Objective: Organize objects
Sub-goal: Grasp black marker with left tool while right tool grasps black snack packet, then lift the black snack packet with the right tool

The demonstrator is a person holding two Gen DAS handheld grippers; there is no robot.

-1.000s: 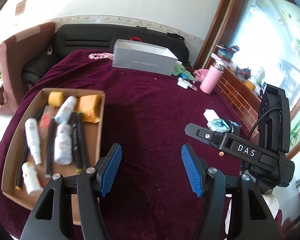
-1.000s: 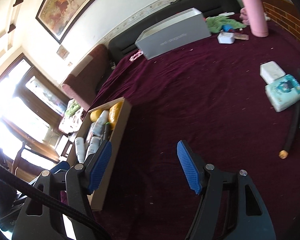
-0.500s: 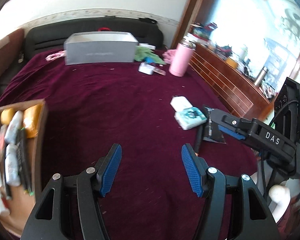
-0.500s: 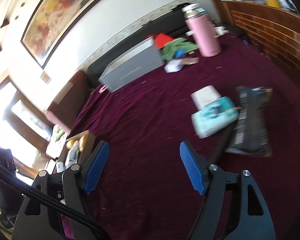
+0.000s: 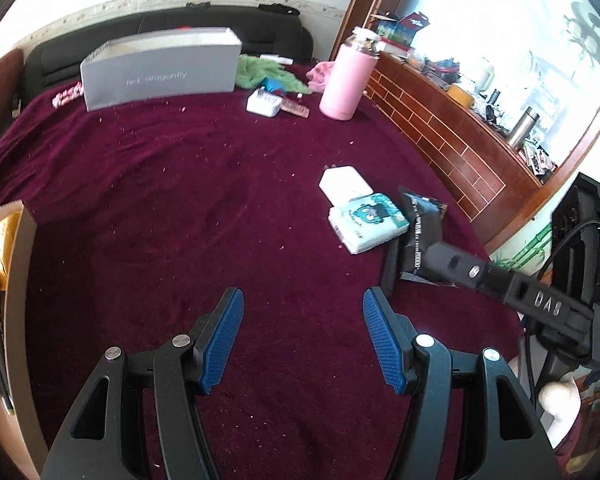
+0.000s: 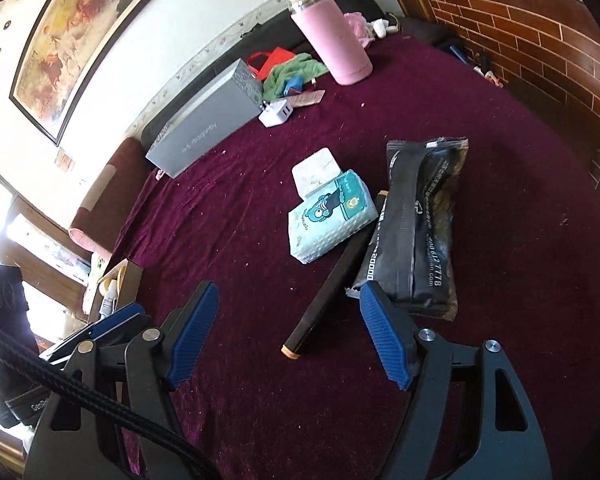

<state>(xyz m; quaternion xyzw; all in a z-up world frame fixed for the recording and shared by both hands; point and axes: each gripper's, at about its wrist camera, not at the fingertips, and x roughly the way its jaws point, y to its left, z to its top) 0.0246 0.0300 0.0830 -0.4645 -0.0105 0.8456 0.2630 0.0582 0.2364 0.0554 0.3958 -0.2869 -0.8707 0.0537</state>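
Observation:
On the dark red cloth lie a black tube with an orange cap (image 6: 332,288), a black foil packet (image 6: 420,224), a light blue tissue pack (image 6: 328,216) and a white flat box (image 6: 314,170). My right gripper (image 6: 288,332) is open and empty, just above the tube's capped end. My left gripper (image 5: 302,340) is open and empty over bare cloth, left of the tissue pack (image 5: 368,222) and black packet (image 5: 420,232). The cardboard tray (image 5: 20,280) with bottles and tubes sits at the left edge.
A grey long box (image 5: 160,70), a white charger (image 5: 264,104), a green cloth (image 5: 264,72) and a pink flask (image 5: 350,80) stand at the back. A brick-faced wooden ledge (image 5: 460,140) runs along the right. The right gripper's body (image 5: 540,304) shows at right.
Both grippers have swung right, away from the cardboard tray and toward the tissue pack, black packet and tube. The right gripper has come close over the tube. Both stayed open.

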